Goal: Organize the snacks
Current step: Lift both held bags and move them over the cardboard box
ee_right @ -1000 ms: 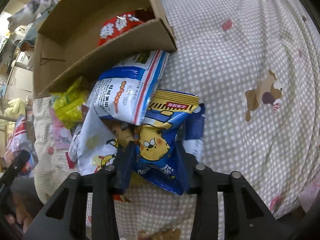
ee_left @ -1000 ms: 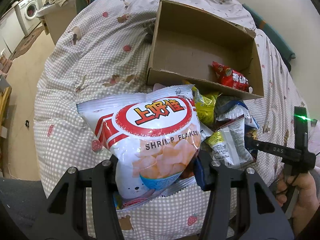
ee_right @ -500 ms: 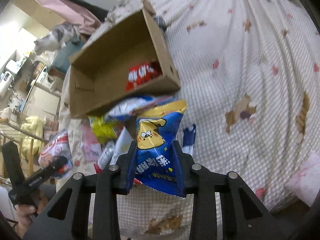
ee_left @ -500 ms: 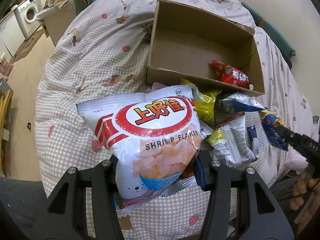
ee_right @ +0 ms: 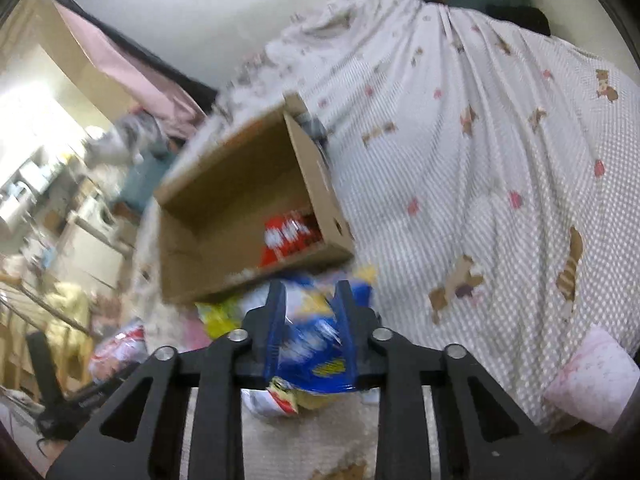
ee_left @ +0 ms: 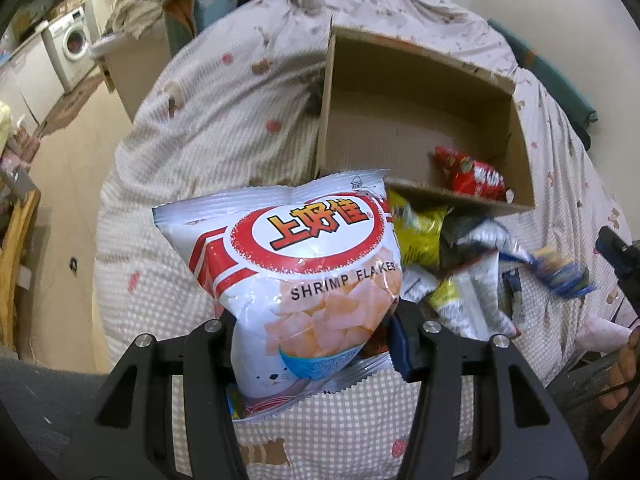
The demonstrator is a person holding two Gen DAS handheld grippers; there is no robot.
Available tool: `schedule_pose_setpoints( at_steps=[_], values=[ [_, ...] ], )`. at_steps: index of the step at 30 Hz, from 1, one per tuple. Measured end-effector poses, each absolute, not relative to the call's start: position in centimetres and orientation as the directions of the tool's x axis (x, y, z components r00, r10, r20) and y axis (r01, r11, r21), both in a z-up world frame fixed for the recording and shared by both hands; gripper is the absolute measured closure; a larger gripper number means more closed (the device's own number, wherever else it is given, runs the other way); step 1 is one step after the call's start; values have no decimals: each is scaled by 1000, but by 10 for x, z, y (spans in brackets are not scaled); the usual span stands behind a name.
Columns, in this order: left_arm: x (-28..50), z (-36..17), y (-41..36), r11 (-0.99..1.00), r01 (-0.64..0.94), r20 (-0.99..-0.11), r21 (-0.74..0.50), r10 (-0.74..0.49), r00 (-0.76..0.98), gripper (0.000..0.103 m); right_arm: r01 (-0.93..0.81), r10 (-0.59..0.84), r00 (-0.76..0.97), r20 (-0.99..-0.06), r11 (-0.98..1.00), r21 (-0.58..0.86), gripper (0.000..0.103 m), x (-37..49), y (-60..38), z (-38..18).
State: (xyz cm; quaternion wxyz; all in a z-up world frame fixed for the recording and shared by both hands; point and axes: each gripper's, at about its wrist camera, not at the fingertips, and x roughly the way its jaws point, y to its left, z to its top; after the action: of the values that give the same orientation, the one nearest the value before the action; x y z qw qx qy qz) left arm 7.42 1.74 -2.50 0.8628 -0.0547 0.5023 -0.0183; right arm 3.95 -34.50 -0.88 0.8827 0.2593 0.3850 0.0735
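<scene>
My left gripper [ee_left: 320, 320] is shut on a large white and red shrimp flakes bag [ee_left: 308, 272], held above the checked bedspread [ee_left: 192, 160]. My right gripper [ee_right: 310, 300] is shut on a blue and yellow snack bag [ee_right: 316, 344], lifted in the air; that bag also shows at the right of the left wrist view [ee_left: 560, 274]. An open cardboard box [ee_left: 420, 120] lies on the bed with a red snack packet [ee_left: 472, 174] inside; the box [ee_right: 224, 216] and the red packet [ee_right: 288, 240] also show in the right wrist view. A pile of snack bags [ee_left: 452, 264] lies in front of the box.
The bed drops off to a floor [ee_left: 68, 184] at the left, with a washing machine [ee_left: 74, 46] beyond. A pink pillow [ee_right: 592, 384] lies at the bed's right edge. The wall [ee_left: 540, 0] stands behind the bed.
My right gripper has lifted the blue and yellow bag off the pile and tilted up toward the box. My left gripper has raised the shrimp flakes bag a little and moved closer to the box.
</scene>
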Motion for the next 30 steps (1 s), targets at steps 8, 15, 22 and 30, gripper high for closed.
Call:
schedule_pose_setpoints(
  at_steps=[8,15,22,30],
  values=[
    [82,-15,13,996,-2,-841,-88,-73,535,54,70,395,627,-672,831,552,87,57,-332,-22],
    [80,-26,6,993,12,-860,-118,-108,499,54,261,319,527,-788,821,507,76,66,-363,-55],
    [81,-28,6,986,15,-864,-165,-152,481,54,288,291,329,-898,875,389,30,97,-354,-92],
    [81,-31,9,987,10,-869,-161,-146,473,54,135,133,209,-969,977,164,32,116,-303,-117]
  ],
)
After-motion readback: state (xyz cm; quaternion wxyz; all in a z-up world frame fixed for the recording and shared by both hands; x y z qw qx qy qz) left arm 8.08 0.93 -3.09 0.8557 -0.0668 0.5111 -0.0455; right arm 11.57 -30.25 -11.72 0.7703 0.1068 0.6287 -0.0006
